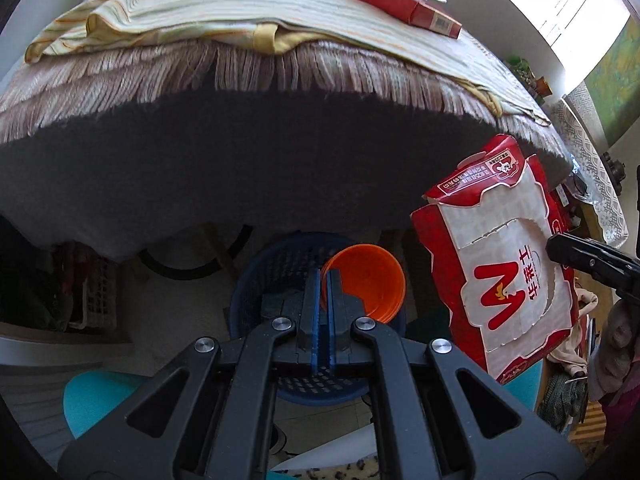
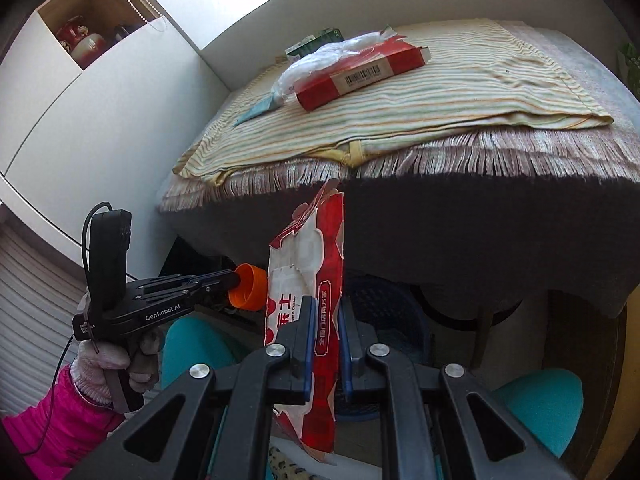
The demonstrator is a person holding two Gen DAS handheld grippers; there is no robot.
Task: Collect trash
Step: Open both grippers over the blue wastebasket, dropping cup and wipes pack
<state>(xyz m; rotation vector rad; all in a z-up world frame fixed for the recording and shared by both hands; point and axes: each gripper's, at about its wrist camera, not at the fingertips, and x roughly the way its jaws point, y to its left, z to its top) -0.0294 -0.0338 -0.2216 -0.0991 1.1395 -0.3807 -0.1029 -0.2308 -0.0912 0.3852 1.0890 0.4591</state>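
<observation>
The left gripper [image 1: 323,280] is clenched on the rim of an orange cup [image 1: 366,284], holding it directly above the blue mesh basket [image 1: 272,268] that stands on the floor under the table edge. At about three o'clock of the cup in the left wrist view, the right gripper [image 2: 323,320] grips a flattened red-and-white carton [image 2: 320,280] edge-on, its jaws pinched on the lower part, so the carton hangs beside the basket, not over it. The step in hand looks like the drop-off: both pieces are lifted and carried to the bin. The next move likely calls for opening the left jaws to let the cup fall, then swinging the carton toward nine o'clock over the basket mouth. Farther off, at twelve o'clock on the striped cloth [image 2: 440,92], a red box [image 2: 360,76] and a crumpled plastic bag [image 2: 320,60] remain uncollected.
</observation>
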